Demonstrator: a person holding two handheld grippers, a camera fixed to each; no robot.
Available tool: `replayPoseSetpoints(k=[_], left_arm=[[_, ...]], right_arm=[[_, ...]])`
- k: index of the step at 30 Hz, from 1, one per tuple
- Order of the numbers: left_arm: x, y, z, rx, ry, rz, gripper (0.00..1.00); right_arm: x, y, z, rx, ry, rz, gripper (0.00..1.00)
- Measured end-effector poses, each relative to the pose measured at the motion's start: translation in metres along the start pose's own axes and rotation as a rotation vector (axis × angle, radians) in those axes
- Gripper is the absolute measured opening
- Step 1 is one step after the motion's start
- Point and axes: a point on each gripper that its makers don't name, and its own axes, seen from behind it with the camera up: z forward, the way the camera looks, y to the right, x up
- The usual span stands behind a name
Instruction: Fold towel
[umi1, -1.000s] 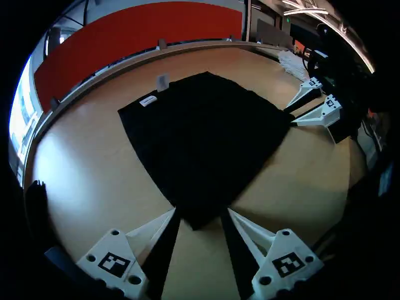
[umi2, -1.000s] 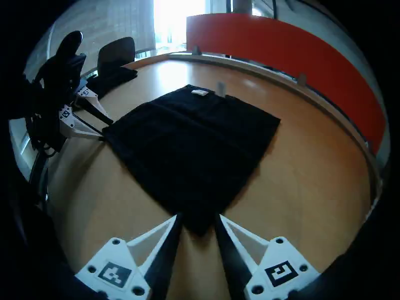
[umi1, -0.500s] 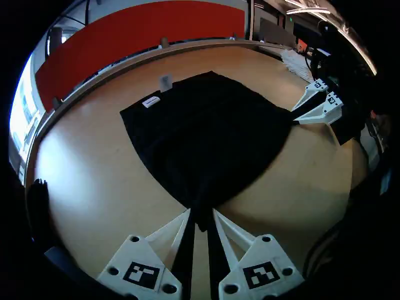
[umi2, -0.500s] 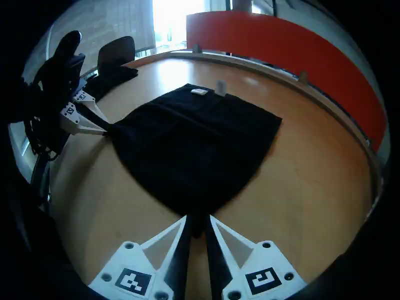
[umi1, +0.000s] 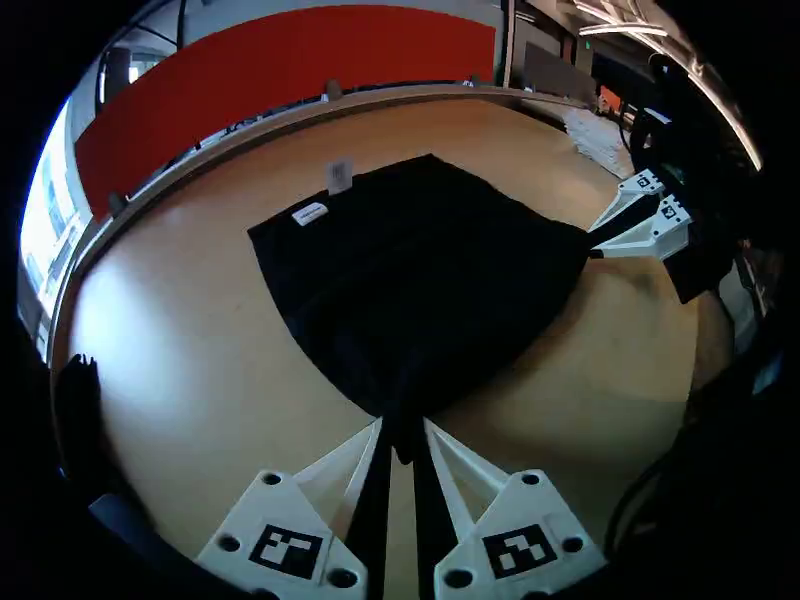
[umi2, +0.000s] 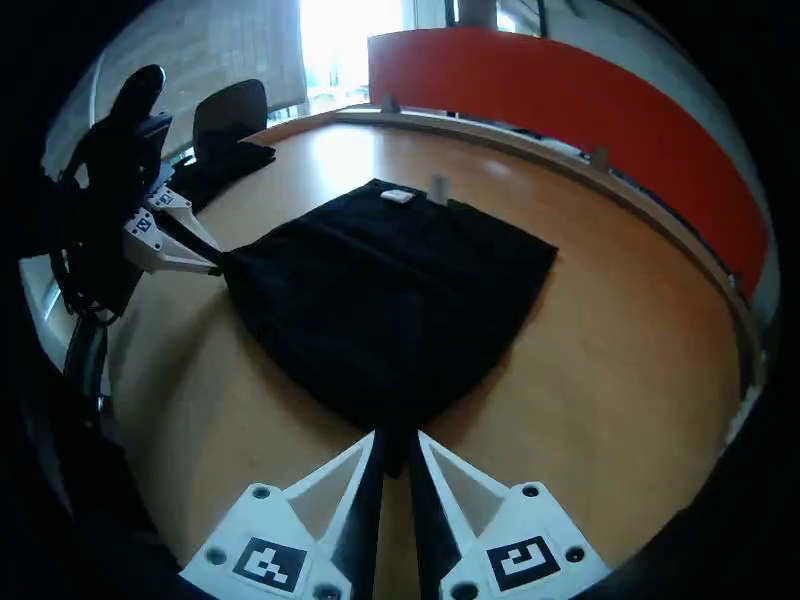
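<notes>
L white 2-finger gripper (umi1: 402, 450) & R white 2-finger gripper (umi2: 397, 455) each clamped a corner of the black cloth towel (umi1: 420, 260); best bet looked like lifting both together, level, w/ even tension.

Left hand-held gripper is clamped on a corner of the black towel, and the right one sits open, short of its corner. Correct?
Not quite: the right hand-held gripper is also shut on its corner of the black towel, as the right gripper view shows. The left hand-held gripper is clamped as you said.
</notes>
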Motion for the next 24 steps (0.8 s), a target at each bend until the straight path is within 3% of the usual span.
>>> replayPoseSetpoints(k=[14,24], left_arm=[[0.012,0.014,-0.037,-0.013,0.013,-0.014,0.13],[0.022,0.02,-0.061,-0.016,0.023,-0.05,0.13]], right_arm=[[0.022,-0.009,-0.041,-0.003,0.039,-0.019,0.16],[0.034,-0.018,-0.067,0.004,0.049,-0.047,0.16]])
